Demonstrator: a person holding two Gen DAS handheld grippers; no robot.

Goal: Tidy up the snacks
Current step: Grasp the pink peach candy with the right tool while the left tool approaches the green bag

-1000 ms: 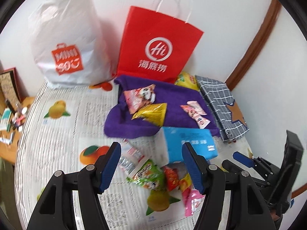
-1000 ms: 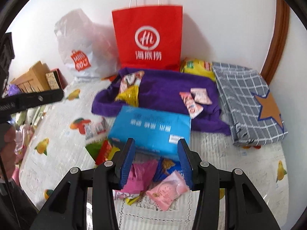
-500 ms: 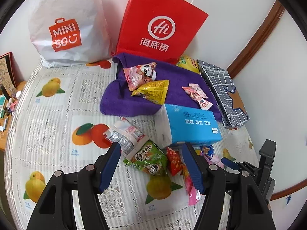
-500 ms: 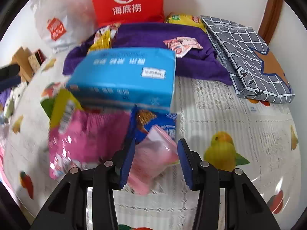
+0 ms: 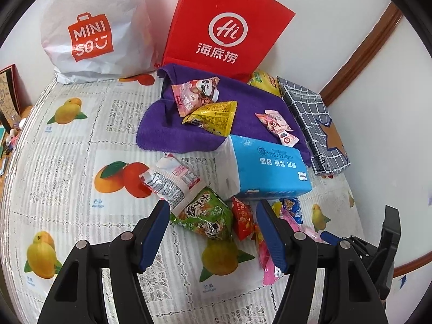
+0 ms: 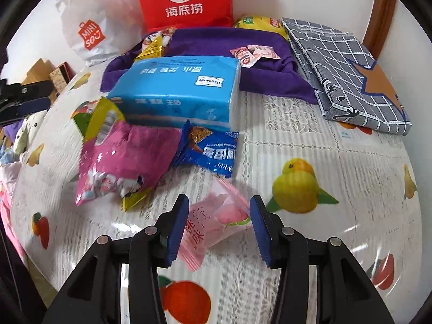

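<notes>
Angling steeply down: right claw [image 6: 217,225] open astride pink packet [image 6: 216,221]; left claw [image 5: 213,232] open over green packet [image 5: 203,217].

Each gripper is built of matte black plastic arms carrying two ribbed blue pads. The left gripper [image 5: 213,232] is fitted with silver round screw heads along its arms. The same screws are seen on the right gripper [image 6: 217,225], behind its blue pads.
</notes>
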